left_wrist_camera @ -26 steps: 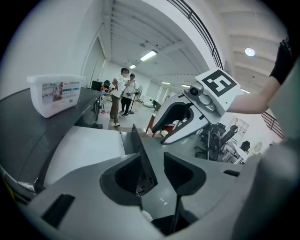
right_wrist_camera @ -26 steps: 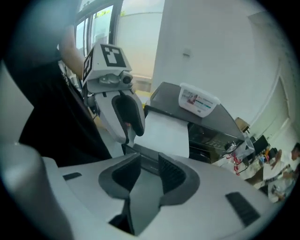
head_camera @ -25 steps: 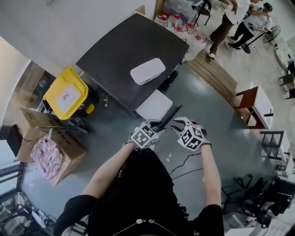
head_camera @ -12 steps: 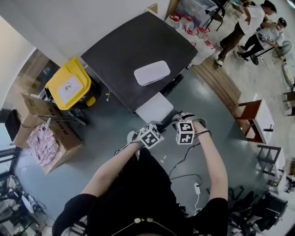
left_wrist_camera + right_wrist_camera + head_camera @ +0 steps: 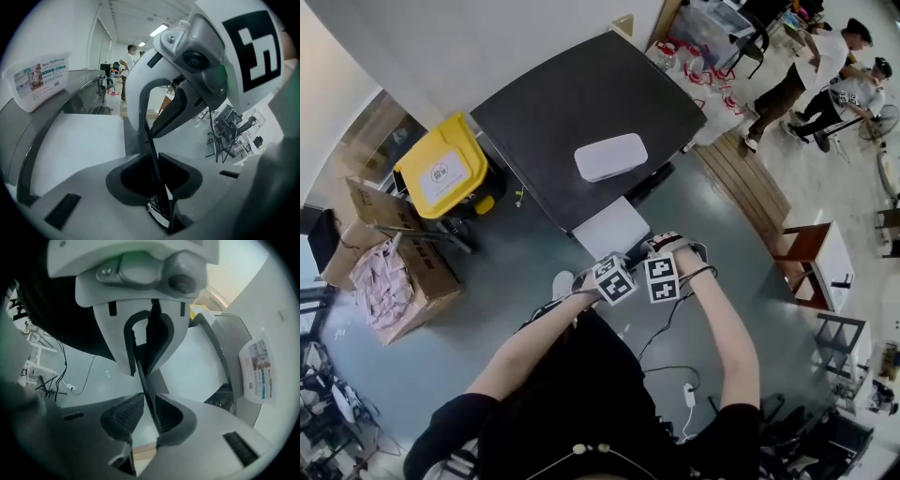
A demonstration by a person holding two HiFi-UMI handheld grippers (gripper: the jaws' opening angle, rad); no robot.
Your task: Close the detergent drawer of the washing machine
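The white detergent drawer (image 5: 609, 228) stands pulled out from the dark grey washing machine (image 5: 572, 103). Both grippers are at its near end, side by side. A thin dark front panel (image 5: 149, 140) runs between the jaws of my left gripper (image 5: 624, 260), which have just been closing onto it. The same panel (image 5: 140, 376) passes between the ribbed pads (image 5: 165, 414) of my right gripper (image 5: 652, 251), whose jaws have also just been closing and now sit against it. The right gripper (image 5: 206, 61) fills the top of the left gripper view.
A white plastic box (image 5: 609, 157) lies on the machine top. A yellow bin (image 5: 441, 173) and a cardboard box (image 5: 384, 272) stand to the left. Cables (image 5: 675, 370) trail over the grey floor. A wooden bench (image 5: 811, 262) and people (image 5: 797, 80) are at the right.
Both grippers have dropped and drawn together at the drawer's near end. The right gripper has rolled so that its marker cube faces up. Their jaws have narrowed around the dark panel.
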